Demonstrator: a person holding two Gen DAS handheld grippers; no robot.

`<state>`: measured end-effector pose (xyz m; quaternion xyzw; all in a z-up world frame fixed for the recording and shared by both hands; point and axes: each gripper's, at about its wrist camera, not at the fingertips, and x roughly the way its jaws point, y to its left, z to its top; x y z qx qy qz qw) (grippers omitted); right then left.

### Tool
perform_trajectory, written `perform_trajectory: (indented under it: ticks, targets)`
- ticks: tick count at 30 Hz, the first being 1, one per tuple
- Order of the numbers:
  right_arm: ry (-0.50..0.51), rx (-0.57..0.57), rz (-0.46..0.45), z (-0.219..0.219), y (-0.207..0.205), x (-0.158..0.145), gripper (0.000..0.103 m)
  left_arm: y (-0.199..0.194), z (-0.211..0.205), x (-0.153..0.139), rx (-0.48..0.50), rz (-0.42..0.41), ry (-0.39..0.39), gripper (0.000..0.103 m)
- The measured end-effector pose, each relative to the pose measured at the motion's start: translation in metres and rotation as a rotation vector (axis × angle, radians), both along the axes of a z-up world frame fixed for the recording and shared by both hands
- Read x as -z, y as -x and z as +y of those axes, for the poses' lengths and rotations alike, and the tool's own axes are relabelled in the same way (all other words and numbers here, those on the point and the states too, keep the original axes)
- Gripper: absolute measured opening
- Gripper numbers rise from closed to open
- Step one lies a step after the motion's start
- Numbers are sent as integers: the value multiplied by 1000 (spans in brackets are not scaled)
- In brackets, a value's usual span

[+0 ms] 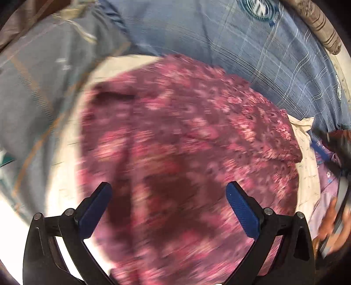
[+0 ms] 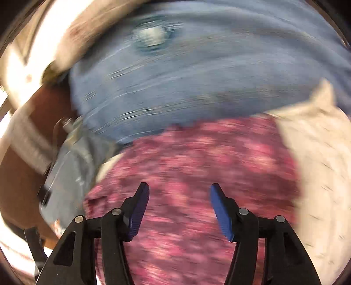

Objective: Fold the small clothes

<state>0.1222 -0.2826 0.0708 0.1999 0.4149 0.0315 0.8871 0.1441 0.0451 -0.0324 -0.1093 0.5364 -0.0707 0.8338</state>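
Observation:
A pink and maroon patterned garment (image 1: 186,142) lies spread on a cream cloth (image 1: 122,65) that covers part of the bed. My left gripper (image 1: 169,190) hangs above the near part of the garment, open, with nothing between its blue pads. In the right wrist view, which is blurred, the same garment (image 2: 197,157) fills the lower middle. My right gripper (image 2: 179,193) is over it with its jaws apart and nothing between them. The cream cloth (image 2: 316,157) shows at the right of that view.
A blue checked bedsheet (image 1: 252,54) with a round logo (image 1: 256,8) covers the bed beyond the garment. A rolled patterned cloth (image 1: 320,26) lies at the far right edge. A person's hand (image 1: 331,223) and purple flowered fabric (image 1: 329,179) show at the right. A grey-blue garment (image 2: 72,166) lies left.

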Motion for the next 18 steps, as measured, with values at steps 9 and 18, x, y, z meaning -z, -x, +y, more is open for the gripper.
perform_trajectory:
  ticks: [9, 18]
  targets:
    - [-259, 181, 94, -122, 32, 62, 60, -74, -51, 52, -111, 178, 134, 103]
    - [-380, 187, 119, -123, -4, 95, 60, -100, -50, 46, -157, 132, 256, 14]
